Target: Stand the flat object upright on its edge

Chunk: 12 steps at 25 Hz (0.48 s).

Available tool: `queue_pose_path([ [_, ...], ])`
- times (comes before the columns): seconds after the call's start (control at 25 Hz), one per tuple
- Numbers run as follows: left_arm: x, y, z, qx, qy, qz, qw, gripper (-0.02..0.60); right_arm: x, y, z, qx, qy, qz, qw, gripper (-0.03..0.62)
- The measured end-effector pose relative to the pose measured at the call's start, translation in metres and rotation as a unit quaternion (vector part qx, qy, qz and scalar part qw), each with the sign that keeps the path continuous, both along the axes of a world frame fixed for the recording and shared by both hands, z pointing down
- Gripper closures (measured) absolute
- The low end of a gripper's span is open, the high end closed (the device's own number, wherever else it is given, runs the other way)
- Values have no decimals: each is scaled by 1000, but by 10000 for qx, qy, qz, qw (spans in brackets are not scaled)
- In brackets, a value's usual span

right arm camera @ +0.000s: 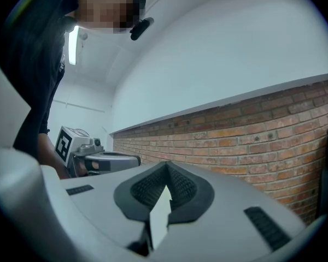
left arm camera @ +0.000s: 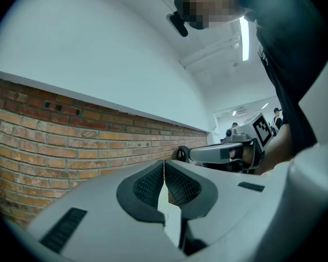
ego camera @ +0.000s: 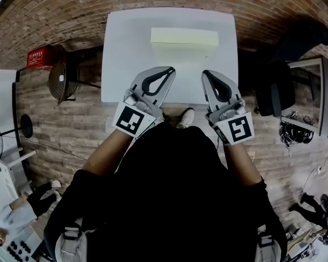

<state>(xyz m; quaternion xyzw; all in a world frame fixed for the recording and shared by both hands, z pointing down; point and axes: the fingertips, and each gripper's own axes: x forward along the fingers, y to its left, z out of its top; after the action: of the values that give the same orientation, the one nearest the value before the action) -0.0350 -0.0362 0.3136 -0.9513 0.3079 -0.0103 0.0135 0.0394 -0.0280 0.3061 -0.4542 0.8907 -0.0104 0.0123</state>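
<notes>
Both the left gripper (left arm camera: 164, 164) and right gripper (right arm camera: 165, 167) were clenched, empty. Only in the head view was the block (ego camera: 184, 37) shown, laid on a table (ego camera: 120, 64).

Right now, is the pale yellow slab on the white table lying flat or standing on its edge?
Lying flat: in the head view the slab rests on the table with its broad face turned up.

The head view looks steeply down from above the person onto the white counter (ego camera: 120, 64), with the left hand-held gripper (ego camera: 170, 69) and right hand-held gripper (ego camera: 206, 73) by its near edge. Each gripper view sits close behind its own jaws, tilted up at the brick wall (left arm camera: 71, 141) (each also catches the other hand-held gripper alongside).
</notes>
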Motion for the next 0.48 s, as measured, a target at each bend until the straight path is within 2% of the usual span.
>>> queue_pose_path([
  [0.48, -3, -1, 7, -52, -29, -4, 10000, 561, 2, 0, 10, -139, 24, 83, 9999, 589],
])
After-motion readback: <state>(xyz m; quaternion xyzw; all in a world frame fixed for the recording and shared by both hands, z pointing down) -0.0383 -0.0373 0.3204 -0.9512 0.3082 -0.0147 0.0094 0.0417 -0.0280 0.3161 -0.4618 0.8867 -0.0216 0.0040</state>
